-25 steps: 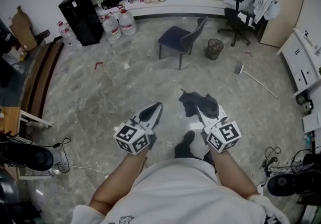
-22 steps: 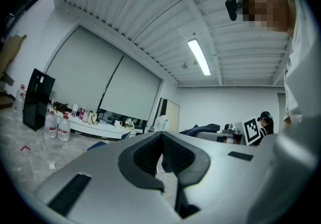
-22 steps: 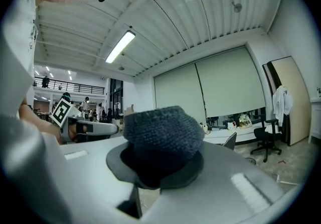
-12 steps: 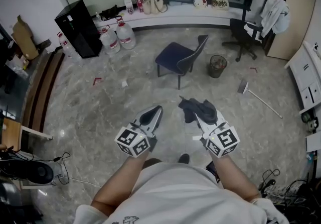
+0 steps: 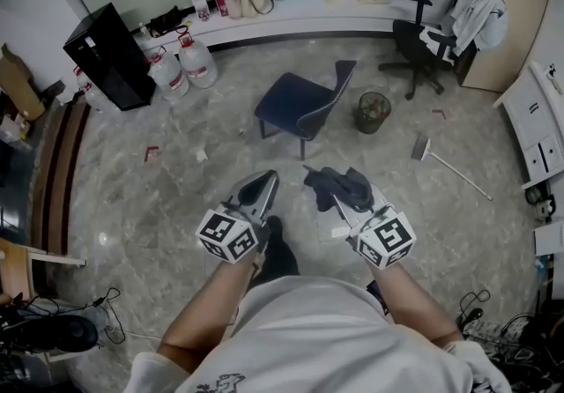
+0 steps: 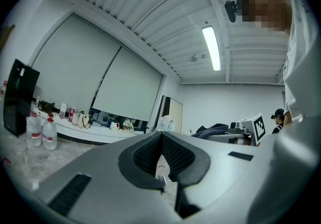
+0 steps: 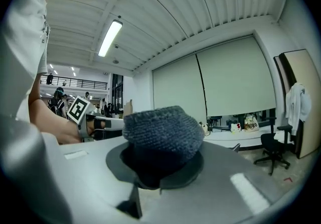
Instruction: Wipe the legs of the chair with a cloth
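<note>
The dark blue chair (image 5: 300,106) with thin black legs stands on the marble floor ahead of both grippers, its back turned to the right. In the head view my right gripper (image 5: 346,200) is shut on a dark grey cloth (image 5: 337,185) that bunches over its tips. The right gripper view shows that knitted cloth (image 7: 163,130) bulging out of the closed jaws of the right gripper (image 7: 160,166). My left gripper (image 5: 263,182) is level beside it, jaws together and holding nothing, as the left gripper view confirms for the left gripper (image 6: 161,140). Both are well short of the chair.
A mesh waste bin (image 5: 373,111) stands right of the chair, and a broom (image 5: 445,159) lies further right. Water bottles (image 5: 183,65) and a black cabinet (image 5: 101,56) are at the back left. An office chair (image 5: 421,46) is at the back right, white cabinets (image 5: 539,122) along the right wall.
The person has walked forward; the chair now sits closer to both grippers in the head view. Both grippers travelled with the body, cloth still held in the right one.
</note>
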`<state>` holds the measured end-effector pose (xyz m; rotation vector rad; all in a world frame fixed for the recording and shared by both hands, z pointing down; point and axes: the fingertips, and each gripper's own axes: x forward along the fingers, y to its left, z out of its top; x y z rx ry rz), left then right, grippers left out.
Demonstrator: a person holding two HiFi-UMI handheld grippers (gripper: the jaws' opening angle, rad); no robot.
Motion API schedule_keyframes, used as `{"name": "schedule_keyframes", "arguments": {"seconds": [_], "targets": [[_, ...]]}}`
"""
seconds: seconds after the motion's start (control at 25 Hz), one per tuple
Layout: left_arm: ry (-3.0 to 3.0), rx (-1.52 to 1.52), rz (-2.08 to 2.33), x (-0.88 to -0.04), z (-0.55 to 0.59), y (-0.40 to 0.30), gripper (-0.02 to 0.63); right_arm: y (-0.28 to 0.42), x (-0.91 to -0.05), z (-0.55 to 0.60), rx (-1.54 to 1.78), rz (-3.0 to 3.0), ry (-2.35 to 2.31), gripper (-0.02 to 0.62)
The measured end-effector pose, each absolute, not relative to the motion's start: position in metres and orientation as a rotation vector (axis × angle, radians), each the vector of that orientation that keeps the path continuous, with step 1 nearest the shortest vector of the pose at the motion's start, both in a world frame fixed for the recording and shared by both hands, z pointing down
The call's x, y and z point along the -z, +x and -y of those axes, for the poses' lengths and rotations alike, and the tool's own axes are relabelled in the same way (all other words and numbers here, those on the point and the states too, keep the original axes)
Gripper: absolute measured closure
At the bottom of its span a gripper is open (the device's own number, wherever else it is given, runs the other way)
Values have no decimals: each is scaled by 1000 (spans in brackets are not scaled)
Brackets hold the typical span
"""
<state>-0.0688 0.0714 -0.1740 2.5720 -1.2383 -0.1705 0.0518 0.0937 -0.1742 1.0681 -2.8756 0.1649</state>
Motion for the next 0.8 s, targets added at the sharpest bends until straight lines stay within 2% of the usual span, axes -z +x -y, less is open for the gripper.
{"name": "schedule_keyframes", "arguments": {"seconds": [0.48, 0.8], "targets": [[2683, 136, 1022, 123, 170, -112, 600, -8, 130, 138, -167, 2801, 1217, 555], [2711, 133, 1011, 39, 264, -99, 600, -3, 44, 237, -160, 2781, 1198, 555]]}}
